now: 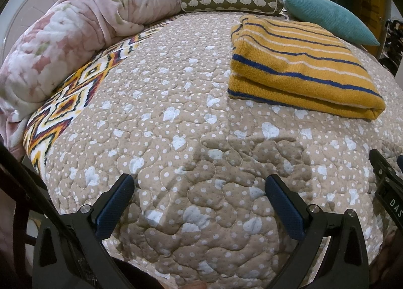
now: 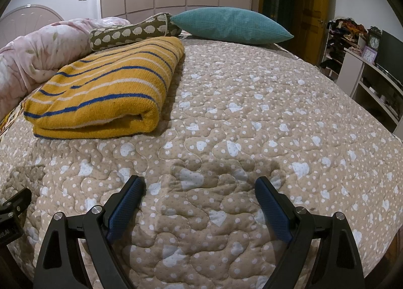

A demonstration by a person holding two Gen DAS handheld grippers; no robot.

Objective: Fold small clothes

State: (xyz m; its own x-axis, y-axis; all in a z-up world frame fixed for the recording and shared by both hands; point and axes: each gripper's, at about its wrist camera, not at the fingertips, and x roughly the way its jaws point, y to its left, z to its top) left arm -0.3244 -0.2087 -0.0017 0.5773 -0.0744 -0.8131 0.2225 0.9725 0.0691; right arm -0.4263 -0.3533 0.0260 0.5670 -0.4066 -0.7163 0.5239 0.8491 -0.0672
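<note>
Yellow striped sweater lies folded on quilt, well apart from both grippers. Left gripper, right gripper: jaws apart, empty. Risk: careless grab unfolds layers.

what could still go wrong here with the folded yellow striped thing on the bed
1. The folded yellow striped knit rests on a soft, puffy quilt, so the stack may slump or its layers slide if nudged.
2. Both the left gripper and right gripper hang open and empty just above the quilt; lowering them could snag the quilting instead of the garment.
3. The knit's rolled fold edge looks loose and might spring open.
</note>
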